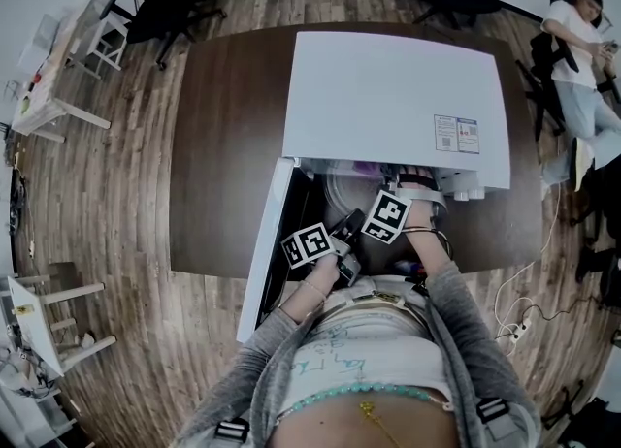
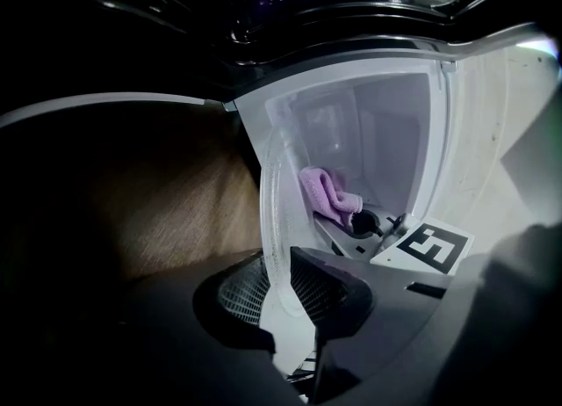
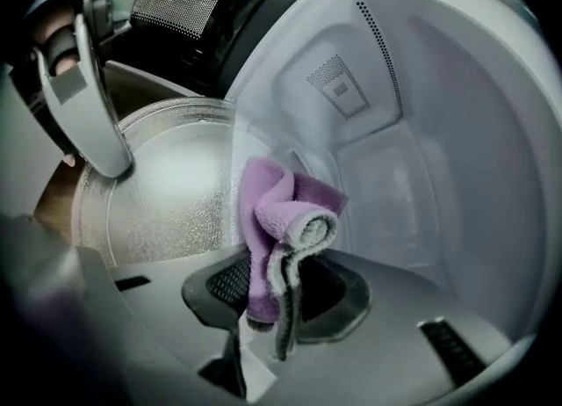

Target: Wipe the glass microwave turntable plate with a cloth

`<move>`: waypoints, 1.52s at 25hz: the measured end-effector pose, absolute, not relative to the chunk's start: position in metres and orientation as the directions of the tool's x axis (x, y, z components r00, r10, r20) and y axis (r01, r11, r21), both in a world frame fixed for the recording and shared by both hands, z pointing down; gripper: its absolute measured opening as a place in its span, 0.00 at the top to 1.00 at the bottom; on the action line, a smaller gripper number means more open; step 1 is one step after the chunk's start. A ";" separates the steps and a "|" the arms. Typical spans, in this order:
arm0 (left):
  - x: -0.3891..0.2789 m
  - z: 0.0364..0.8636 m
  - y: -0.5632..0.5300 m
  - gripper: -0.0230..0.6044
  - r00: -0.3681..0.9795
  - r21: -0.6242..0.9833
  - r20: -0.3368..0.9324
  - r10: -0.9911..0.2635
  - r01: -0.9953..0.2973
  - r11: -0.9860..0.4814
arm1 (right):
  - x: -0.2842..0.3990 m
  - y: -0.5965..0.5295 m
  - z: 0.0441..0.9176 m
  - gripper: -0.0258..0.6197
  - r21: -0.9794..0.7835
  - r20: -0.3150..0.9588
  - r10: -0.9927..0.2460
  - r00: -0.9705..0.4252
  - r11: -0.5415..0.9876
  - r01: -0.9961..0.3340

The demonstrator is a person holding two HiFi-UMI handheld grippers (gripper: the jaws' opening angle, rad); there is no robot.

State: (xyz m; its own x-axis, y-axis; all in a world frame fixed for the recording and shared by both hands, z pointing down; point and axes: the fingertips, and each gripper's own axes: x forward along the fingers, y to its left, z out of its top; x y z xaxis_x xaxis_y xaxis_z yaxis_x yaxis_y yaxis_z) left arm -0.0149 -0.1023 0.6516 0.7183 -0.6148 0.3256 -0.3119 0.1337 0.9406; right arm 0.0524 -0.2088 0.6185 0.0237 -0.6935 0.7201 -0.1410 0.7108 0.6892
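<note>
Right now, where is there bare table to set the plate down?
The table left of the microwave, out to its edge, is bare. A narrow strip lies right of it. The mouth is crowded: door, plate, cloth, left gripper and right gripper.

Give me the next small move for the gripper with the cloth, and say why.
Probably press the purple cloth sideways onto the glass plate and begin a stroke. The right gripper is shut on the cloth, the left gripper clamps the plate's rim, holding it on edge at the microwave opening, and the cloth sits close beside the glass; contact isn't clear.
</note>
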 end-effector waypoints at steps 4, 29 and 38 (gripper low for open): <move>-0.014 0.651 -0.102 0.86 0.720 0.942 0.322 -0.615 -0.307 0.133 | 0.061 -0.204 0.620 0.78 0.684 0.727 -0.685 0.054 0.715 -0.142; -0.015 0.652 -0.100 0.86 0.715 0.940 0.329 -0.617 -0.311 0.142 | 0.075 -0.153 0.626 0.78 0.638 0.770 -0.634 0.073 0.757 -0.145; -0.016 0.653 -0.100 0.86 0.714 0.939 0.333 -0.616 -0.312 0.146 | 0.060 -0.140 0.628 0.78 0.621 0.783 -0.621 0.042 0.776 -0.110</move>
State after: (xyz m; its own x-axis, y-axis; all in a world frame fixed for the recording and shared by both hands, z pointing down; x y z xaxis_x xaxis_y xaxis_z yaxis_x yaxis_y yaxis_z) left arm -0.0162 -0.1001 0.6528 0.7135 -0.6163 0.3333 -0.3121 0.1463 0.9387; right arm 0.0601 -0.1402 0.6284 0.0416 -0.6208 0.7829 -0.1104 0.7759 0.6212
